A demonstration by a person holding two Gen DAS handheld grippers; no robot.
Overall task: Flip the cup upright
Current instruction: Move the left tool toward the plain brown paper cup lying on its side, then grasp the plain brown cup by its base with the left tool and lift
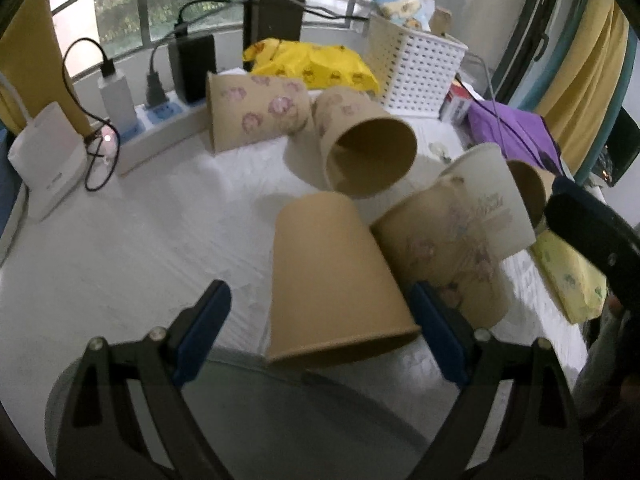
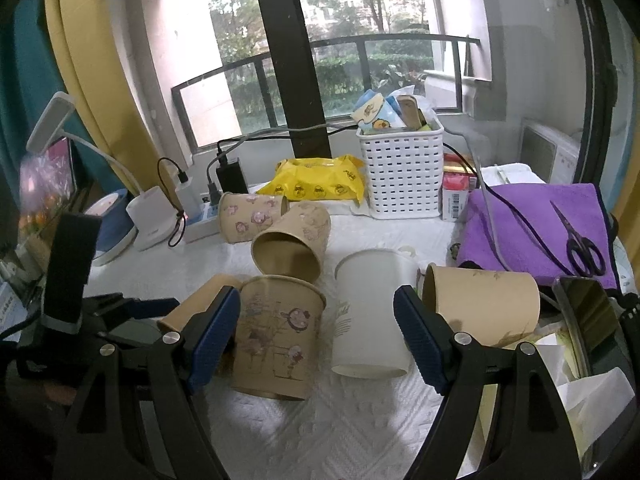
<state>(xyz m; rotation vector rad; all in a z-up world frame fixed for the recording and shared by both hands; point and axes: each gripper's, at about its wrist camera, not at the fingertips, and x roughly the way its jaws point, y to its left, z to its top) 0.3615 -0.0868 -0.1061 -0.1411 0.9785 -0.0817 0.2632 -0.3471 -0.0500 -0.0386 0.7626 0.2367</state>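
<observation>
Several paper cups lie or stand on the white table. In the left wrist view my left gripper (image 1: 320,320) is open around a plain tan cup (image 1: 332,276) standing mouth down; its right finger (image 1: 436,328) is close to the cup, its left finger apart. A flowered cup (image 1: 444,256) and a white cup (image 1: 492,196) stand behind it. In the right wrist view my right gripper (image 2: 318,328) is open and empty; the upright flowered cup (image 2: 280,336) and the mouth-down white cup (image 2: 370,312) sit between its fingers. The left gripper (image 2: 132,308) shows at the left by the tan cup (image 2: 200,300).
Two flowered cups (image 2: 250,216) (image 2: 292,242) lie on their sides farther back, another tan cup (image 2: 484,304) lies at the right. A white basket (image 2: 400,168), yellow packet (image 2: 316,180), power strip with chargers (image 1: 152,120), purple cloth with scissors (image 2: 532,224) ring the table.
</observation>
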